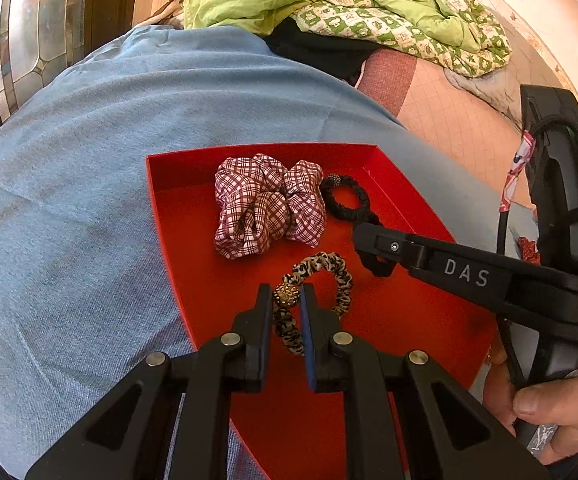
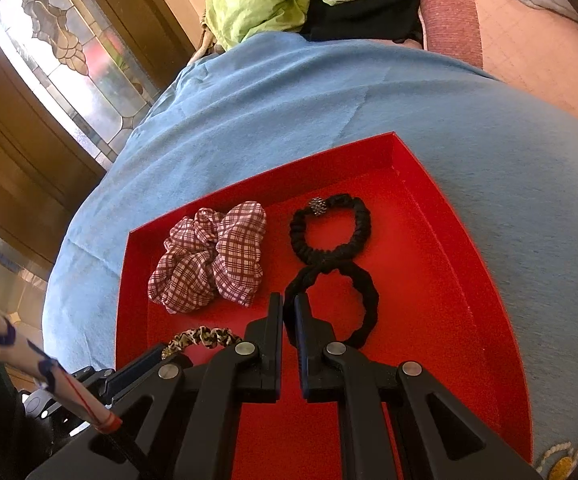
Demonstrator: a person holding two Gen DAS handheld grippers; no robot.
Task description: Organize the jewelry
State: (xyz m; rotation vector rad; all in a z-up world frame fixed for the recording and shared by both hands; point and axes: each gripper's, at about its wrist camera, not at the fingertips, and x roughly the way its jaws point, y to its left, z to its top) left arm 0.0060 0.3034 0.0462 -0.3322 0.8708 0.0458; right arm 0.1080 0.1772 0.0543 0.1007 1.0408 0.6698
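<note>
Left gripper (image 1: 287,300) clamps the leopard hair tie (image 1: 321,280), right gripper (image 2: 289,312) the plain black tie (image 2: 363,300), beside the plaid scrunchie (image 2: 209,256).

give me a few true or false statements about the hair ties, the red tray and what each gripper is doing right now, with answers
1. The left gripper is closed on the leopard-print hair tie at its gold bead. True.
2. The right gripper grips the plaid scrunchie. False: its fingers pinch the plain black hair tie; the plaid scrunchie lies untouched to the left.
3. The black hair tie with the sparkly bead lies outside the tray. False: it lies inside the red tray, touching the plain black one.
4. The tray sits on a blue cloth. True.
5. The tray holds only two hair accessories. False: four are visible.
</note>
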